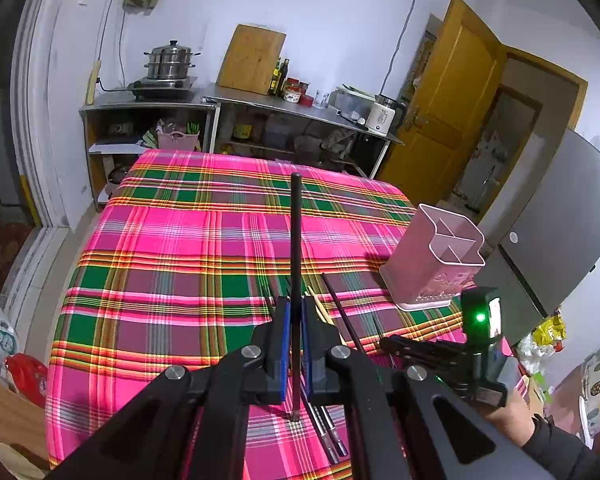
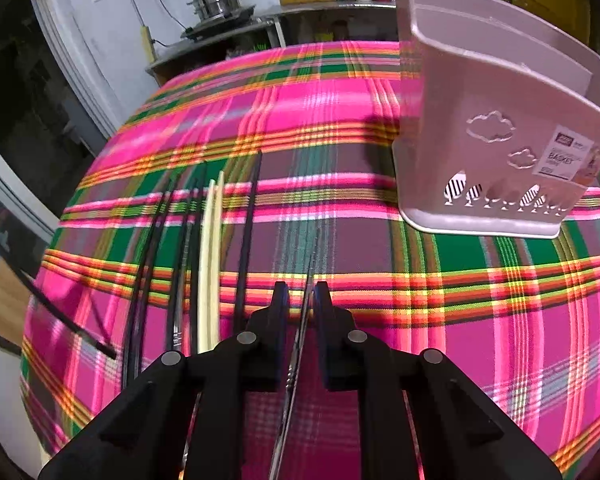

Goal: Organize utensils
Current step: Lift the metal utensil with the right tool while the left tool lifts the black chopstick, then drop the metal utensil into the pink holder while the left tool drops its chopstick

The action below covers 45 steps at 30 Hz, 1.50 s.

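In the left wrist view my left gripper (image 1: 296,308) is shut on a black chopstick (image 1: 296,232) that sticks out forward above the plaid cloth. More chopsticks (image 1: 332,312) lie beneath it. The pink utensil basket (image 1: 436,256) stands to the right, its compartments showing nothing inside. My right gripper (image 1: 386,342) is low by the cloth near the basket. In the right wrist view the right gripper (image 2: 301,296) stands slightly open. A thin dark chopstick (image 2: 296,360) runs through the gap, and the pads are clear of it. Several black chopsticks (image 2: 152,260) and a pale pair (image 2: 212,260) lie left of it.
The basket (image 2: 500,120) stands close at the upper right in the right wrist view. The plaid table (image 1: 172,240) drops off at left and front. Behind it stands a steel counter (image 1: 260,100) with a steamer pot (image 1: 170,60) and a cutting board (image 1: 252,58). A fridge (image 1: 560,220) is at right.
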Each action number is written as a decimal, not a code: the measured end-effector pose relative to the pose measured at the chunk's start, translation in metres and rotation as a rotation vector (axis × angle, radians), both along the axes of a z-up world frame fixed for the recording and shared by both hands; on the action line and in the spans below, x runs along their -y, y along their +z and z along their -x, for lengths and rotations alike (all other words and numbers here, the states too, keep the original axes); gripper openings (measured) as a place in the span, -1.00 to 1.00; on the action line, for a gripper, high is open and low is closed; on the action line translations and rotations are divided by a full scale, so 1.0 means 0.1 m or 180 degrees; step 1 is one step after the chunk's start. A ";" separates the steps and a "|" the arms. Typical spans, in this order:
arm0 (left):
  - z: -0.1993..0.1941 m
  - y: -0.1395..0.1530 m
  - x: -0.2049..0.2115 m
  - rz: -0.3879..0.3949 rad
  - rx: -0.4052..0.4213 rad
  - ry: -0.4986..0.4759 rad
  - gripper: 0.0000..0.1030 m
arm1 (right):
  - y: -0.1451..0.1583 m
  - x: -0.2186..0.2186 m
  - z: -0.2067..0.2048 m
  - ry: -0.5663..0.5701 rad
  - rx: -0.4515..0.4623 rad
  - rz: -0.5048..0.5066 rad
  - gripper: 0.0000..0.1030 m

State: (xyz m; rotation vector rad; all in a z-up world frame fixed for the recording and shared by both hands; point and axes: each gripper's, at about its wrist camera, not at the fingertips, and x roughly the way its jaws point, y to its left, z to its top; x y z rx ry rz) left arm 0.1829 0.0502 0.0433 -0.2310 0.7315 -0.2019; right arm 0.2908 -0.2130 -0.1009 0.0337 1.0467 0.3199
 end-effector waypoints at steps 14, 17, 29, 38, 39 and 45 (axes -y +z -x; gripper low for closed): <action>-0.02 0.00 0.00 0.0014 0.0003 -0.0012 -0.90 | 0.00 -0.09 -0.12 0.0093 -0.0032 0.0047 -0.88; -0.03 0.02 0.03 0.0012 0.0008 -0.0024 -0.90 | 0.08 -0.08 -0.09 0.0109 0.0024 0.0003 -0.88; 0.10 0.23 0.14 0.0004 0.0159 -0.0095 -0.90 | 0.67 0.05 0.21 0.0117 0.0419 -0.0192 -0.90; 0.22 0.40 0.24 -0.0007 0.0248 -0.0164 -0.90 | 1.06 0.31 0.55 0.0086 0.0667 -0.0340 -0.90; 0.23 0.41 0.26 -0.0006 0.0258 -0.0174 -0.90 | 1.07 0.31 0.56 0.0087 0.0681 -0.0345 -0.90; 0.23 0.50 0.33 -0.0008 0.0288 -0.0232 -0.90 | 1.21 0.39 0.68 0.0063 0.0791 -0.0411 -0.90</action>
